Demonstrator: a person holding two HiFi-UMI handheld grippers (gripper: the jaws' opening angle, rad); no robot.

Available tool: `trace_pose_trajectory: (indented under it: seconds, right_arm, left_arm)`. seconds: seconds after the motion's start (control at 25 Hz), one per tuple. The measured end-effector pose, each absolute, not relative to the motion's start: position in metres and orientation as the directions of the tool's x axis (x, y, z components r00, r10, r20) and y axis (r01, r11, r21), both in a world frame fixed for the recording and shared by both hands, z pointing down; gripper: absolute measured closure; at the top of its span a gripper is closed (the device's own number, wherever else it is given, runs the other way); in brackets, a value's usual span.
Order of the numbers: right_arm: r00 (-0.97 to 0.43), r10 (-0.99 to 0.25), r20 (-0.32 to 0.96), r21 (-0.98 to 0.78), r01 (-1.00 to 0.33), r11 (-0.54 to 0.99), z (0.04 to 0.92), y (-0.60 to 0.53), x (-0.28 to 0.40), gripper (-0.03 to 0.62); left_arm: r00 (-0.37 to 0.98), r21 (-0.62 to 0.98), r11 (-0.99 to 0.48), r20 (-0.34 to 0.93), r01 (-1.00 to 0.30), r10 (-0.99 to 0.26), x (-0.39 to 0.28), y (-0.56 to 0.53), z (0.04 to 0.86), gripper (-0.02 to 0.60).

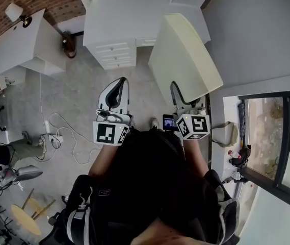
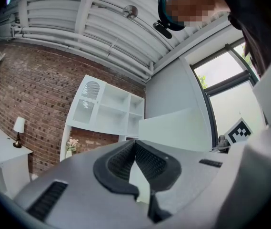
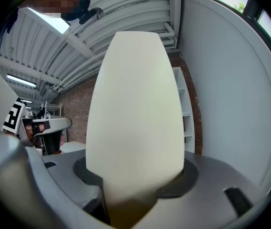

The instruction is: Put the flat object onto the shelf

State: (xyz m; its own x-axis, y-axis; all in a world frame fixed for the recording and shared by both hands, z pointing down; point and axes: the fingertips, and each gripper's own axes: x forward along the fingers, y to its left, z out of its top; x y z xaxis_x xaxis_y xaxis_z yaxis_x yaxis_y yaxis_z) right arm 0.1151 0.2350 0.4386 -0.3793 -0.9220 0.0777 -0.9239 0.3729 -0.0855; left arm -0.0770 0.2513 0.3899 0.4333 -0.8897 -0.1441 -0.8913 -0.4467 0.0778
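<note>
One shelf unit (image 2: 107, 109): white, with open compartments, set against the brick wall well ahead; the way to it is judged open.
Flat object (image 1: 185, 57): cream board, held in the air and tilted up by its near short edge; judged stiff, light and smooth, and likely to swing; the grey wall is near its right edge.
Right gripper (image 1: 177, 92): clamped on the board's near edge.
Left gripper (image 1: 116, 90): tips pressed together, nothing held.

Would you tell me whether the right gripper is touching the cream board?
Touching: the right gripper clamps the board between its jaws, plain in the right gripper view.
</note>
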Motion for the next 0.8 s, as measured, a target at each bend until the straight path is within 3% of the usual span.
trace_pose_trajectory:
  seconds: [0.48,0.8]
  right_arm:
    - [-0.330,-0.938,0.104,-0.060,-0.944,0.325,0.451,0.207,0.097,0.305]
    - [-0.365,-0.929,0.061,-0.046,-0.931,0.362,0.451,0.100,0.106,0.306]
  left_arm:
    - [0.472,0.087,-0.487,-0.145,-0.869,-0.870,-0.104,0.210,0.400,0.571]
    - [0.449,0.067,-0.462,-0.151,-0.884,-0.881,-0.095,0.120,0.400,0.571]
